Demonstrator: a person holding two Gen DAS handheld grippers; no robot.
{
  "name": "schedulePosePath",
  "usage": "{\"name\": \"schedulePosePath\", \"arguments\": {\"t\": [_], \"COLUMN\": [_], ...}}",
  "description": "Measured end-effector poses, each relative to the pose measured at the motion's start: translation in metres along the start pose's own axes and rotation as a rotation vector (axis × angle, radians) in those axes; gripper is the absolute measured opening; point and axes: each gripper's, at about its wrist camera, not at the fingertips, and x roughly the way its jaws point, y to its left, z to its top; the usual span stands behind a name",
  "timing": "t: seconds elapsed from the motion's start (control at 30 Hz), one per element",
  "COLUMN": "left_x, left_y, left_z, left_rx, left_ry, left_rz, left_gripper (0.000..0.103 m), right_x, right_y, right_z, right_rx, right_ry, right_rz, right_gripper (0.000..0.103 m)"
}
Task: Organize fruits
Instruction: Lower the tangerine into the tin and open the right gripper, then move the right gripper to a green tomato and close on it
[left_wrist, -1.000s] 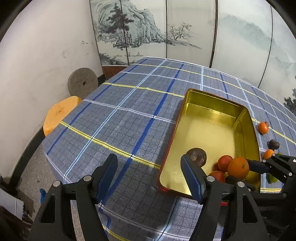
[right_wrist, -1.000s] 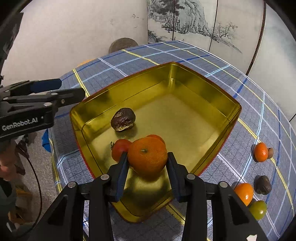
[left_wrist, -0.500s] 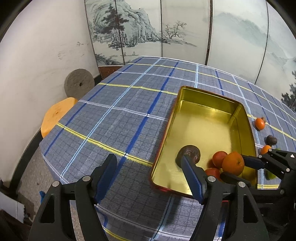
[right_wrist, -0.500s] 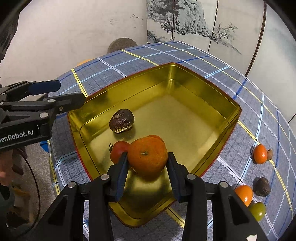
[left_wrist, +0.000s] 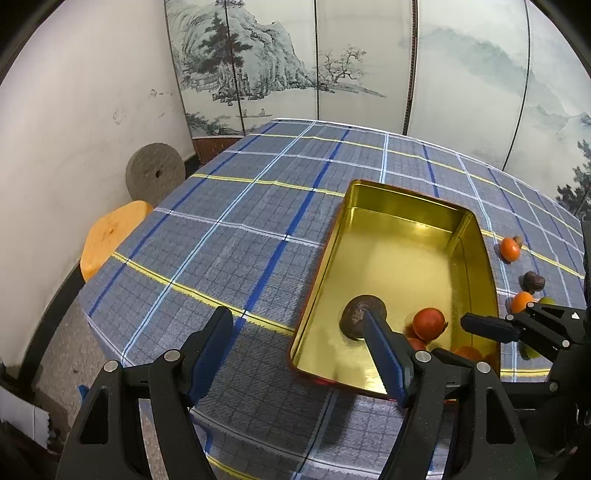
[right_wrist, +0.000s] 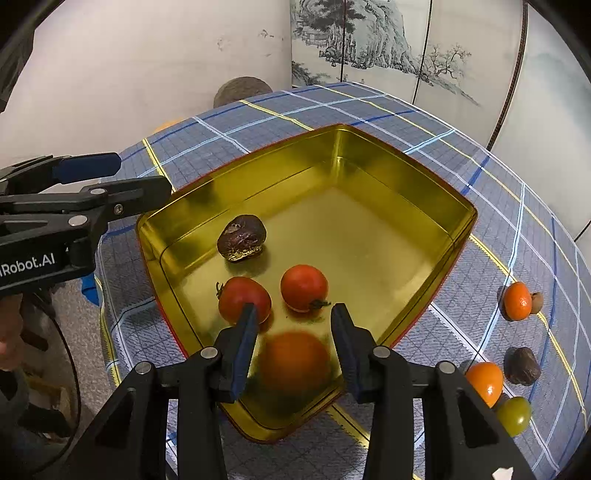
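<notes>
A gold tin tray (right_wrist: 424, 192) (left_wrist: 476, 236) sits on the blue plaid tablecloth. It holds a dark brown fruit (right_wrist: 242, 238) (left_wrist: 356, 315) and two red tomatoes (right_wrist: 243, 299) (right_wrist: 303, 287). My right gripper (right_wrist: 293, 317) is open over the tray's near corner. An orange (right_wrist: 293, 360), blurred, is free below its jaws inside the tray. My left gripper (left_wrist: 299, 339) is open and empty above the tablecloth at the tray's left edge.
Loose fruit lies on the cloth right of the tray: an orange (right_wrist: 517, 300), a brown fruit (right_wrist: 522, 365), another orange (right_wrist: 484, 382) and a green fruit (right_wrist: 514, 414). An orange stool (left_wrist: 110, 236) and a grey stone disc (left_wrist: 155, 176) stand beyond the table's left edge.
My right gripper has opened and let go of the orange, which now drops into the tray. My left gripper has drifted slightly left, still open.
</notes>
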Motion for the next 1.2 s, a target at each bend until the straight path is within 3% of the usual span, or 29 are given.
{"name": "schedulePosePath", "arguments": {"t": [0.33,0.7,0.9,1.2], "left_x": [-0.012,-0.016,-0.012,-0.008], "left_y": [-0.017,-0.078,-0.114,-0.152], "left_z": [0.000,-0.003,-0.005,-0.009], "left_rx": [0.021,0.124,0.178,0.232], "left_ry": [-0.015,0.000,0.022,0.055], "left_rz": [-0.047,-0.147,-0.199,-0.255], "left_gripper": [0.073,0.073,0.073,0.073], "right_x": [-0.038,-0.078,-0.075,-0.052], "right_y": [-0.023,-0.115,-0.151,-0.165], "right_z": [-0.010,-0.076,-0.105,-0.108], "right_rx": [0.091,0.302,0.379,0.412], "right_ry": [-0.091,-0.089,-0.052,-0.043], "right_rz": [-0.001,-0.160,-0.199,-0.164], "right_gripper": [0.038,0.038,0.038,0.038]}}
